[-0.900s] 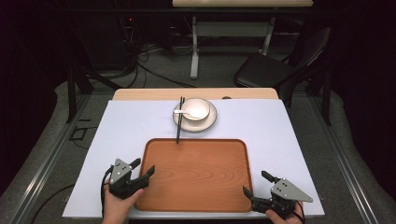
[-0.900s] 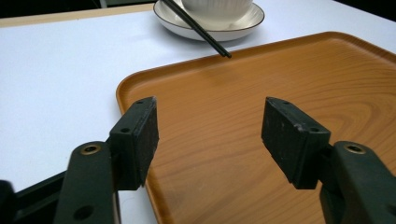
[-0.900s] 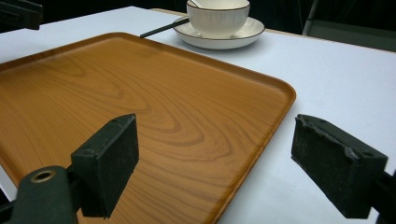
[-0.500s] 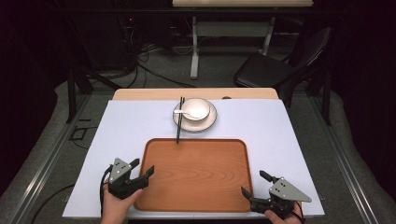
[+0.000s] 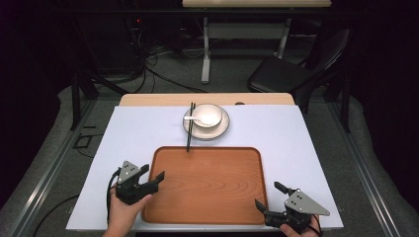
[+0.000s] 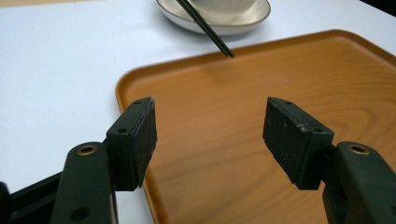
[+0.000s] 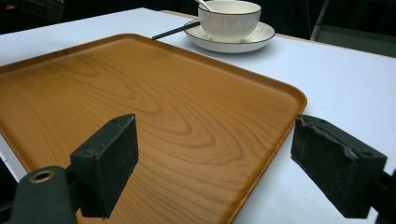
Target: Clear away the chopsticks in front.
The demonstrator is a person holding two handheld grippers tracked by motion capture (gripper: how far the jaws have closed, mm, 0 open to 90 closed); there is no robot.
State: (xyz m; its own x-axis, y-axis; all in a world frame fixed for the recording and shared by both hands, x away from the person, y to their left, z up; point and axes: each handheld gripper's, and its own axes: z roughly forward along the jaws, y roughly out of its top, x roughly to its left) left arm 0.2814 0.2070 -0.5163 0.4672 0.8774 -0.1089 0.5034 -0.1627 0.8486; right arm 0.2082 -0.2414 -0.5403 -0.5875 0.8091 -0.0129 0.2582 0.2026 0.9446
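Table (image 5: 148, 100): light wood — only its far edge is bare.
Cover (image 5: 138, 133): white sheet over the table.
On the sheet: wooden tray (image 5: 207, 185) near the front — saucer (image 5: 220, 131) just behind it.

At twelve o'clock on my white tabletop (image 5: 296, 133) sits a pale plate (image 5: 221, 129) with a white bowl (image 5: 208, 116) standing on it. A white spoon (image 5: 193, 119) lies in the bowl, handle out toward nine o'clock. Black chopsticks (image 5: 189, 128) rest across the plate's nine o'clock rim, tips pointing to six. Beyond the tabletop, at one o'clock, I see a black chair (image 5: 286, 74). Cables (image 5: 158, 74) trail over the floor at eleven.
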